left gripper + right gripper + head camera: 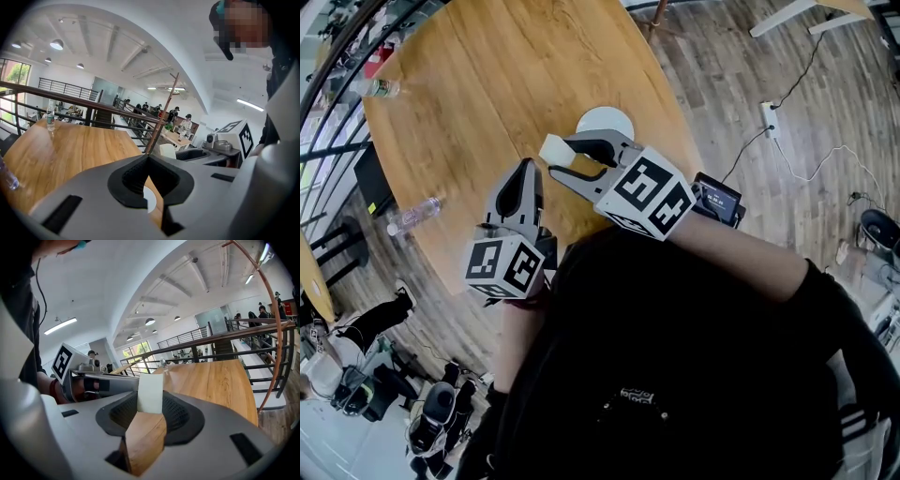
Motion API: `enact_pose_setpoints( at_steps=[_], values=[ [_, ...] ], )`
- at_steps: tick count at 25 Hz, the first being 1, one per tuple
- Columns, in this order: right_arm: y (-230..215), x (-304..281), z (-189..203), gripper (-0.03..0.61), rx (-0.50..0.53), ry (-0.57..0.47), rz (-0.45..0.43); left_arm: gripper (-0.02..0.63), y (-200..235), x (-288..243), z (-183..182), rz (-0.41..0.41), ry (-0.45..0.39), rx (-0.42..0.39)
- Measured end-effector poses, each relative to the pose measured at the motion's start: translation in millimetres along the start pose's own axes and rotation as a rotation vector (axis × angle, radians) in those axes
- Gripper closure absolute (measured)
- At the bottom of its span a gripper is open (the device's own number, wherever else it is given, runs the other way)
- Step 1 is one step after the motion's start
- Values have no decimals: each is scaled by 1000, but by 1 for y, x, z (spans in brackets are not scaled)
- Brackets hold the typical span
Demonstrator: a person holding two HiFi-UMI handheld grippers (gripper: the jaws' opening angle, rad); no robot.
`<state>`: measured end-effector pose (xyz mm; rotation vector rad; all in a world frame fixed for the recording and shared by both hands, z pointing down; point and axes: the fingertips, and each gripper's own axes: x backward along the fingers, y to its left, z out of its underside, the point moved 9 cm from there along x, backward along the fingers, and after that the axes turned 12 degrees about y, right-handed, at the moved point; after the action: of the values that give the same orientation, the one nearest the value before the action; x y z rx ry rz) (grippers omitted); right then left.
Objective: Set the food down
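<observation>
A pale cream block of food (554, 149) is pinched between the jaws of my right gripper (564, 156), held above the round wooden table (487, 84) just short of a small white plate (606, 122). In the right gripper view the block (150, 393) sticks up between the dark pads. My left gripper (525, 169) hovers over the table's near edge, to the left of the right one. Its tips meet with nothing between them (148, 157). Through its jaws a sliver of the plate (150, 199) shows, and the block (167, 150) is off to the right.
One clear water bottle (414, 216) lies near the table's left edge. Another bottle (379, 87) (50, 115) is at the far left by a metal railing (93, 105). A power strip (769, 116) and cables lie on the wood floor to the right.
</observation>
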<state>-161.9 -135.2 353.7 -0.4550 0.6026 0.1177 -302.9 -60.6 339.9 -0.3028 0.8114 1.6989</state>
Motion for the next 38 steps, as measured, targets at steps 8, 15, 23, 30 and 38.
enact_pose_setpoints(
  at_steps=[8, 15, 23, 30, 38],
  values=[
    [-10, -14, 8, 405, -32, 27, 21, 612, 10, -5, 5, 4, 26, 15],
    [-18, -25, 14, 405, -60, 42, 31, 612, 13, -13, 9, 13, 54, 23],
    [-29, -40, 23, 405, -91, 78, 43, 612, 18, -19, 14, 25, 83, 37],
    [-44, -49, 36, 405, -115, 112, 69, 612, 23, -24, 20, 20, 105, 56],
    [-69, -77, 60, 405, -159, 216, 145, 612, 36, -29, 24, 19, 134, 70]
  ],
)
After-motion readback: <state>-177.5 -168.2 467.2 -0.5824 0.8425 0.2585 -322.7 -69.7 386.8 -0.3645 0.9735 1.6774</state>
